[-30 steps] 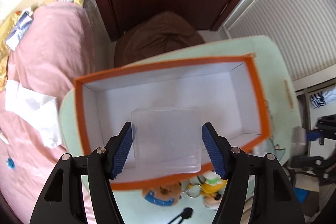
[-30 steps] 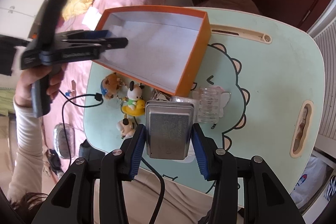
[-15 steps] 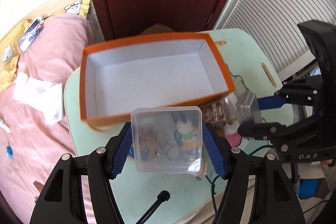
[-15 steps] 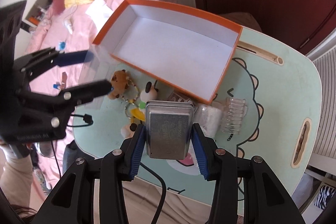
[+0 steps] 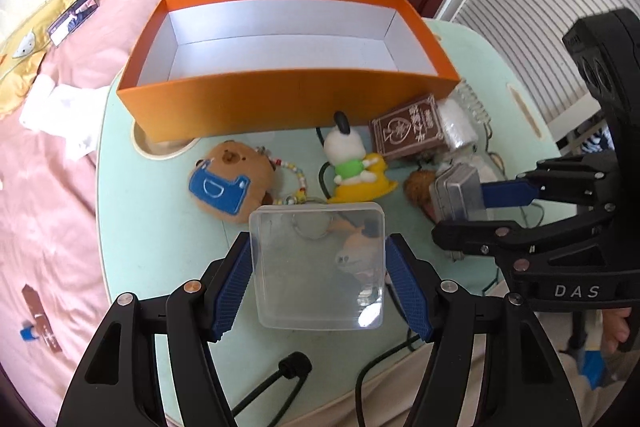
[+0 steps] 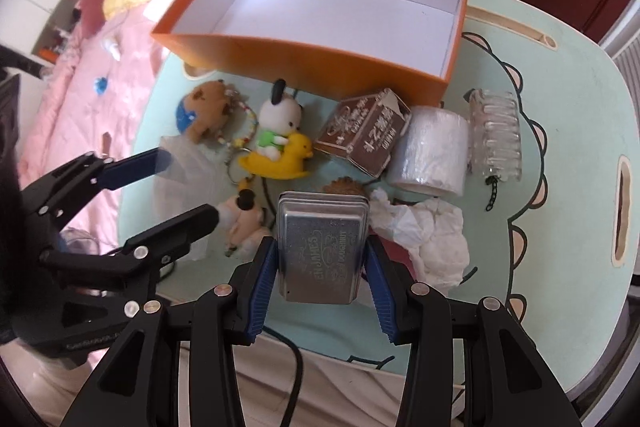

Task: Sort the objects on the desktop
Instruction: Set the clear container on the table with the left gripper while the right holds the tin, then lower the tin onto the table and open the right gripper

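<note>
From the left wrist, the left hand-held gripper clamps a clear plastic box between its blue pads. A second ago that box hung over the open orange box; now it is lower and nearer, above the toys on the table — so nothing has been dropped in, and the orange box is still empty. From the right wrist, the right hand-held gripper grips a silver tin just as firmly, carried in closer over the clutter — a dog on a duck, a brown carton, crumpled tissue. Both loads look headed for the table rather than the box.
</note>
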A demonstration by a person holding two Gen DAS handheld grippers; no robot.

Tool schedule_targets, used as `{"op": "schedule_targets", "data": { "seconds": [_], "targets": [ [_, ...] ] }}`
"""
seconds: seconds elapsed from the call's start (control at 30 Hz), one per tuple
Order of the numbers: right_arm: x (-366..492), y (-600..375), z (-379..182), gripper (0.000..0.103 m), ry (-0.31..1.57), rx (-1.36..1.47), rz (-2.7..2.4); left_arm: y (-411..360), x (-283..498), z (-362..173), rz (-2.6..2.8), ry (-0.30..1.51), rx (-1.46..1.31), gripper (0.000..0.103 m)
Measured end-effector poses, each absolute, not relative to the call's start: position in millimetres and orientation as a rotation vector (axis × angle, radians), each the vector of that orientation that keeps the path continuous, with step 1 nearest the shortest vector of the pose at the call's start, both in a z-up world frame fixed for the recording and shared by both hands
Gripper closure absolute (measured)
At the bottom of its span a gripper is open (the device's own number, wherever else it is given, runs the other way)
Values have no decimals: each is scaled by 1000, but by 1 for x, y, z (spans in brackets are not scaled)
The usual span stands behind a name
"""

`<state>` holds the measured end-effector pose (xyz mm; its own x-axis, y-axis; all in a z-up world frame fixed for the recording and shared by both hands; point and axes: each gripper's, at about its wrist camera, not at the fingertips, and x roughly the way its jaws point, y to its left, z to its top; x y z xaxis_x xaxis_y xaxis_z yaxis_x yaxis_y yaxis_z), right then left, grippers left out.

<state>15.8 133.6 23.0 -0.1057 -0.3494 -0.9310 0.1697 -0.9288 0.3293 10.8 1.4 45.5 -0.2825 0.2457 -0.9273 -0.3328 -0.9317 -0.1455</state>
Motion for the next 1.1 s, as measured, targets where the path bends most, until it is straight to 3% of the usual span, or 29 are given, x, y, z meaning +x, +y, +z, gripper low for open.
{"op": "schedule_targets", "data": {
  "seconds": [0.4, 0.67, 0.77, 0.87, 0.97, 1.1],
  "targets": [
    [16, 123, 5, 58, -111, 1814, -2225, -5, 11, 25, 2328, -20, -1592, 34],
    [24, 145, 37, 46, -215, 1610, -2258, -33, 17, 55, 2427, -237, -1406, 34],
    [26, 170, 60, 43, -384, 1480, -2197, -47, 9, 69, 2498, -244, -1360, 34],
    [25, 197, 69, 31, -545, 1410, -2169, -71, -11, 78, 2595, -298, -1330, 34],
    [17, 213, 66, 31, -705, 1393, -2065, -95, -36, 75, 2643, -411, -1353, 34],
    [7, 215, 61, 31, -784, 1381, -2012, -118, -62, 64, 2680, -506, -1382, 34]
  ]
}}
